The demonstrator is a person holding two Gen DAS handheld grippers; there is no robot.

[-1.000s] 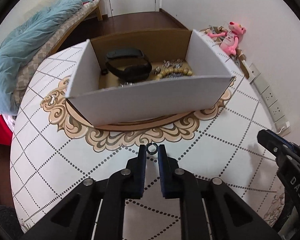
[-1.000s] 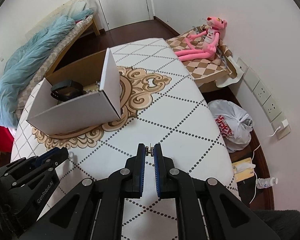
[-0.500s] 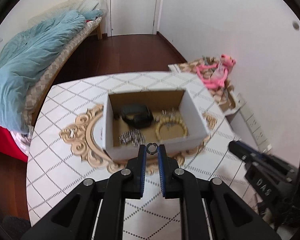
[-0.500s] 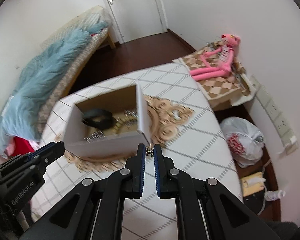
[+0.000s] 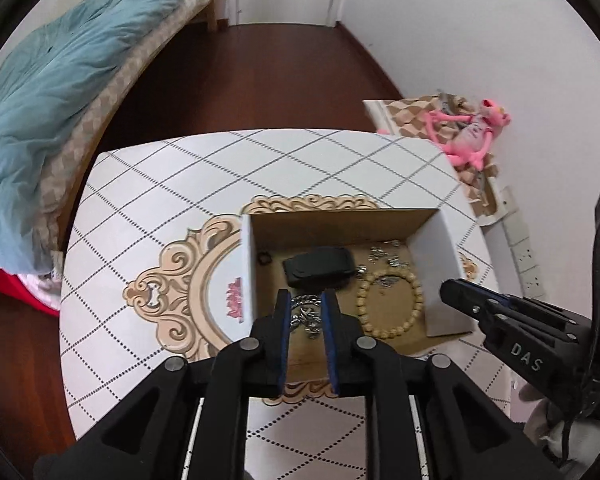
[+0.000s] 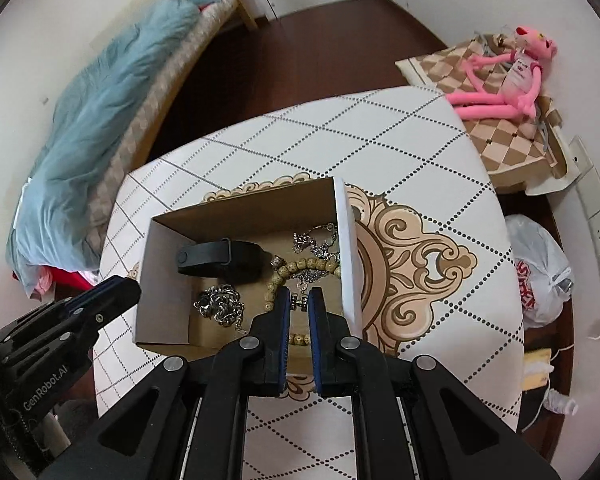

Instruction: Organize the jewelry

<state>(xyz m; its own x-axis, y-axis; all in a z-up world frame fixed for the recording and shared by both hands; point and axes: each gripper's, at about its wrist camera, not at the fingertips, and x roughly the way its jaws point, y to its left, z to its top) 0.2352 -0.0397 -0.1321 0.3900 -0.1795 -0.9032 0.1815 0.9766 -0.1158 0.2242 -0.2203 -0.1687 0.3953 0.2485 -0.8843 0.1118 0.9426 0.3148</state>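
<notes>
From the left wrist view, the left tool (image 5: pixel 306 300) sits at lower centre with its blue-padded fingers apart and nothing between them, poised over the open cardboard box (image 5: pixel 440 276). The right tool (image 5: pixel 456 294) reaches in from the right edge, its tip at the box's right wall. The worktop (image 5: pixel 148 208) wears a white cloth with a dotted diamond grid and a tan scroll medallion. A bed with a blue quilt (image 5: pixel 40 112) fills the upper left, dark wood floor runs along the top, and a pink plush toy (image 5: pixel 470 136) lies at the right by the wall. Inside the box lie a black wristband (image 5: pixel 320 266), a wooden bead bracelet (image 5: pixel 390 304), a silver chain (image 5: pixel 306 318) seen between the fingers, and a small dark ring (image 5: pixel 264 258) near the left wall.

From the right wrist view, the right tool (image 6: pixel 299 300) at lower centre is clamped on a small metal earring (image 6: pixel 299 301), held over the box's (image 6: pixel 164 280) near right part. The left tool (image 6: pixel 116 294) enters from the lower left, close to the box's left wall. A white plastic bag (image 6: pixel 540 272) sits on the floor at the right.
</notes>
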